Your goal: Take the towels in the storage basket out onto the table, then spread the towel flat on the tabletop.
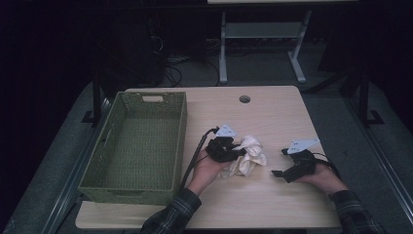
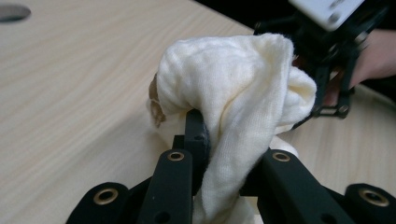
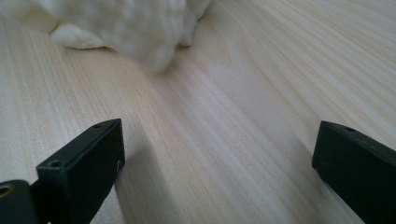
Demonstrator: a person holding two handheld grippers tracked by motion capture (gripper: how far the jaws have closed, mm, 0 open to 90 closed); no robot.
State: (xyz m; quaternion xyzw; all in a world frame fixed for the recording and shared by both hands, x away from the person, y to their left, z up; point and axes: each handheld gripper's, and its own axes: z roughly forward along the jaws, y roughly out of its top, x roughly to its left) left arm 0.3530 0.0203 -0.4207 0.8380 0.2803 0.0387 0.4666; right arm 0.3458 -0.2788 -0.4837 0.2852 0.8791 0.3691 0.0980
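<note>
cream cloth clamped in left hand-held gripper on the bench

a pale wooden rectangular bench (image 1: 272, 117) is seen from above, with a round cable hole near its far edge. on its left part a large green woven rectangular basket (image 1: 108, 146) with a cut-out handle is set. just right of the basket, near the middle of the bench, a crumpled cream cotton cloth (image 1: 248, 156) is found, bunched up and resting on the wood. the left hand-held gripper (image 1: 229, 151) is closed narrowly on this cloth; in the left gripper view the cloth (image 2: 233, 93) is seen pinched between the two black jaws and draped over them. the right hand-held gripper (image 1: 287, 170) is held low over the bench, apart from the cloth on its right side. its jaws are spread wide with nothing between them, bare wood (image 3: 224, 140) being seen in the gap and the cloth (image 3: 135, 28) lying ahead.
</note>
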